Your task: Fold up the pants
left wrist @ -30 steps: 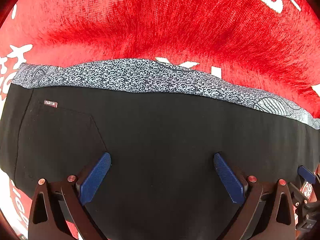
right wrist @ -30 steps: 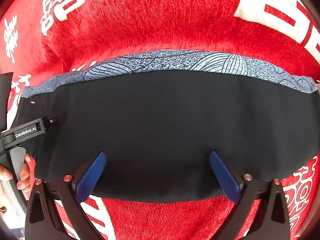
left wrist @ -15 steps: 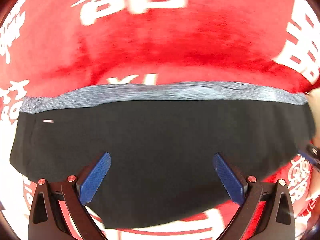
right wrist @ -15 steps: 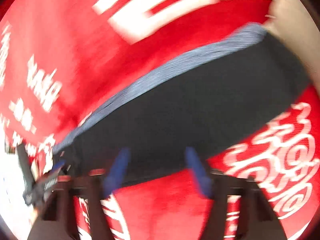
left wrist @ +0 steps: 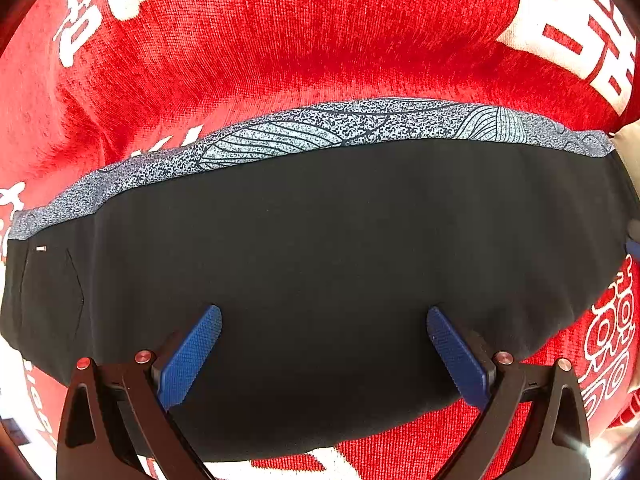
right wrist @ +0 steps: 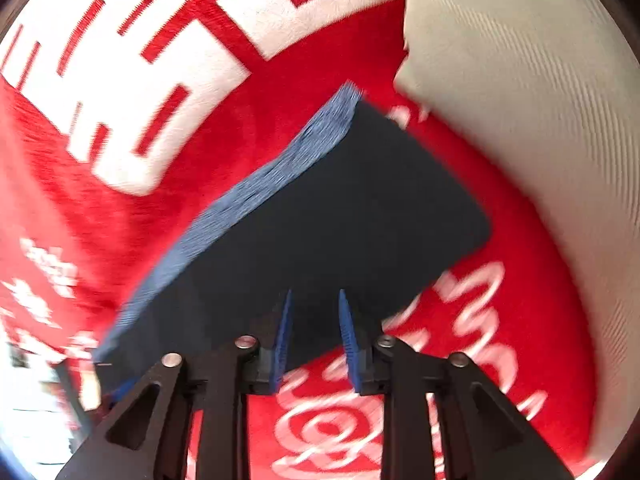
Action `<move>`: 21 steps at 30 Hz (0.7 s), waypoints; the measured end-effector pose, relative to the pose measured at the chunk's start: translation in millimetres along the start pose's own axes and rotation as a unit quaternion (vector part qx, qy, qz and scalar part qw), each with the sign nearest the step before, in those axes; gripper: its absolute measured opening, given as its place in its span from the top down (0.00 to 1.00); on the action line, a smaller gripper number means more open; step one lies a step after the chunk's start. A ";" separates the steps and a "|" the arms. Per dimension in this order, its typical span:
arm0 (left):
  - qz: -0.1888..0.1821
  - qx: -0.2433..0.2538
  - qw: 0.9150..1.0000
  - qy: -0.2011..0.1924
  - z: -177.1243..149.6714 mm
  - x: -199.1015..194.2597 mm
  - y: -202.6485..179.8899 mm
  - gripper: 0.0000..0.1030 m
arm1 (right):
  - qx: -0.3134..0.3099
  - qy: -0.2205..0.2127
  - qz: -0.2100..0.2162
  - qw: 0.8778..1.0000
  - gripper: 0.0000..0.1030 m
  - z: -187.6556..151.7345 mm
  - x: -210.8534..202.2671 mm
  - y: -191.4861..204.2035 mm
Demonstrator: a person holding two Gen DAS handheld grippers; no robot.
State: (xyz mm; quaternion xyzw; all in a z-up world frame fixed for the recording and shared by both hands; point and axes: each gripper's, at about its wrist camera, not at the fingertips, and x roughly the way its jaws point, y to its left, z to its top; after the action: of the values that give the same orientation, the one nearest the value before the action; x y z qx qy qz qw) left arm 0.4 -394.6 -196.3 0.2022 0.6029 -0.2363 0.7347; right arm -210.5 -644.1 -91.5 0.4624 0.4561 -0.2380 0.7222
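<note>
Since a second ago both hands have swept across the cloth: the folded pants [left wrist: 340, 272], which then filled each view squarely, now run slantwise in the right wrist view, and the right gripper [right wrist: 314, 304], wide apart then, has just been narrowing its jaws and then easing them a little, so they stand close together with a slim gap. Whether any black fabric sits between the pads I cannot tell through the blur. Only the right wrist view shows the cream ribbed fabric [right wrist: 520, 100] beside the pants' far corner. Only the left wrist view shows the pants sharply: black, with a speckled grey leaf-patterned band [left wrist: 320, 132] along the far edge, lying flat on the red blanket [left wrist: 320, 40]. Above them the left gripper [left wrist: 324, 320] is spread wide, holding nothing.
</note>
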 end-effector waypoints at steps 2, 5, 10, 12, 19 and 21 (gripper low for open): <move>0.005 0.002 1.000 0.008 3.5 1.2 -0.9 0.00 | 0.043 0.002 0.042 0.998 0.53 -20.7 0.5 -5.6; 0.012 0.001 1.000 0.016 3.1 -19.3 -13.3 0.00 | 0.115 -0.005 0.093 0.989 0.51 -43.1 2.3 -23.9; -0.014 0.013 1.000 -0.008 19.3 -39.6 -41.9 0.00 | 0.208 -0.048 0.126 0.969 0.51 -56.0 2.4 -56.5; -0.021 0.031 0.999 -0.013 25.7 -40.0 -60.8 0.00 | 0.244 -0.064 0.150 0.956 0.51 -57.7 1.7 -67.9; -0.017 0.047 0.999 0.003 30.7 -19.9 -98.6 0.00 | 0.271 -0.098 0.176 0.941 0.50 -40.0 7.7 -77.6; -0.022 0.039 0.999 0.004 31.2 -18.9 -97.1 0.00 | 0.270 -0.108 0.183 0.939 0.50 -34.5 12.1 -75.6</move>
State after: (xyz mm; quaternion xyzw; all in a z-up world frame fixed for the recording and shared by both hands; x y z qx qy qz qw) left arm -35.4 -489.2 -173.0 0.2183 0.6003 -0.2746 0.7188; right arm -277.8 -647.3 -141.5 0.6867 0.2017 -0.2645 0.6464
